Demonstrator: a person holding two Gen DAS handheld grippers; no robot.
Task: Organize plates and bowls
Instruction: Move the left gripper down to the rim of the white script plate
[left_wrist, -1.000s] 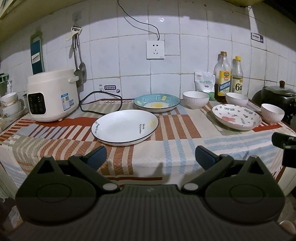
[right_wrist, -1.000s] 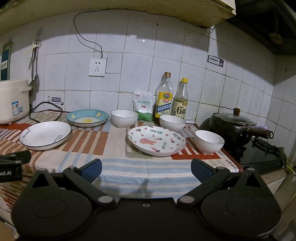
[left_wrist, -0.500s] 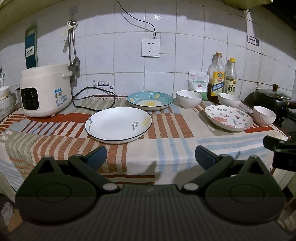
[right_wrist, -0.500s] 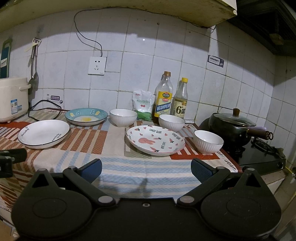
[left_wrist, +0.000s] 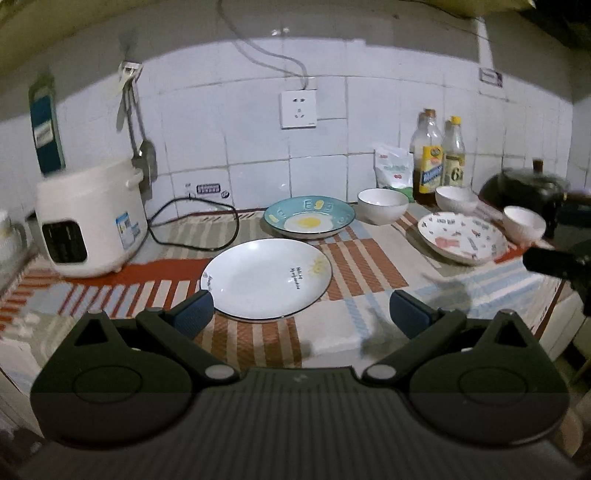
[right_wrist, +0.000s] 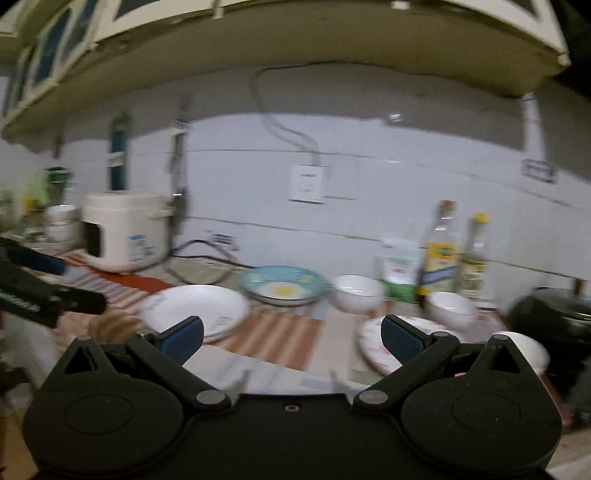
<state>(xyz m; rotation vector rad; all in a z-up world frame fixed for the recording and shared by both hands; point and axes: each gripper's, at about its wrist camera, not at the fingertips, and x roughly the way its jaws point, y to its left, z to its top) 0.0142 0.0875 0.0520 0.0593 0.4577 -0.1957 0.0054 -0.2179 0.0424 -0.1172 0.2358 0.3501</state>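
White, dark-rimmed round ceramic plate (left_wrist: 266, 277) lies on the striped bench (left_wrist: 369, 258) directly ahead of the left tool (left_wrist: 301, 314), nearly between its spread, empty fingers. Right tool (right_wrist: 291, 336), also spread and empty, sits farther off; left looks nearer.

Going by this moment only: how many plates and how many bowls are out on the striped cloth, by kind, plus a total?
Plates: 3 — white plate, blue egg plate, pink-patterned plate.
Bowls: 3 — white bowl beside the egg plate, white bowl by the bottles, white bowl near the dark pot.
Total: 6.
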